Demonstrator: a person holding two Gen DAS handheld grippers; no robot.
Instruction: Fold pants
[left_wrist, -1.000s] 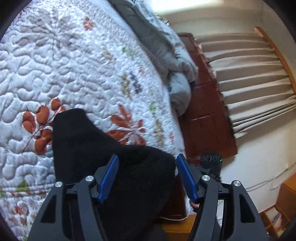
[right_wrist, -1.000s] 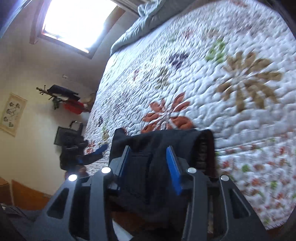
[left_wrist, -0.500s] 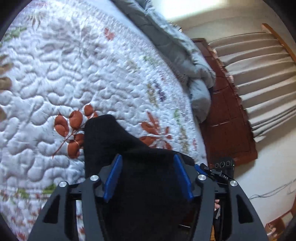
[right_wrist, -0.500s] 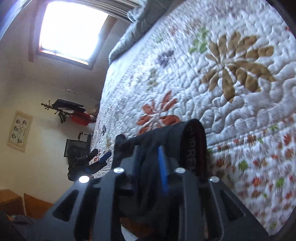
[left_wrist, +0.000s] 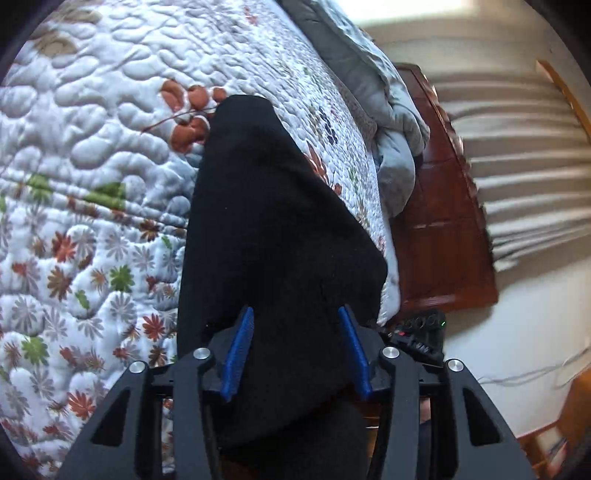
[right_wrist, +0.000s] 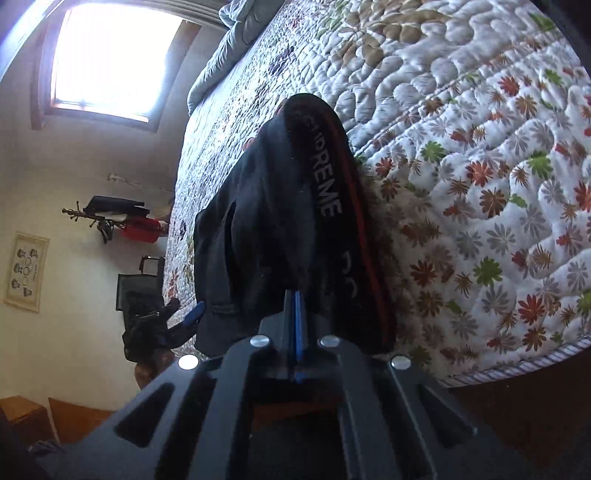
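The black pants (left_wrist: 273, 221) lie over the near edge of the quilted floral bed (left_wrist: 92, 147) and hang toward me. In the left wrist view my left gripper (left_wrist: 295, 332) has its blue pads apart, with the black cloth lying between them. In the right wrist view the pants' waistband (right_wrist: 325, 173) shows white lettering and a red stripe. My right gripper (right_wrist: 295, 299) is shut, its blue pads pinched together on the pants fabric beside the waistband. The left gripper also shows in the right wrist view (right_wrist: 184, 321), at the pants' other end.
A grey duvet (left_wrist: 388, 122) is bunched at the far end of the bed beside a dark wooden headboard (left_wrist: 443, 203) and curtains (left_wrist: 528, 155). The right wrist view shows a bright window (right_wrist: 110, 59), a wall coat rack (right_wrist: 110, 214) and a black chair (right_wrist: 140, 284).
My right gripper closed from open onto the pants near the waistband and pulled back toward the bed edge. My left gripper narrowed around the cloth, and the pants now drape further over the edge.
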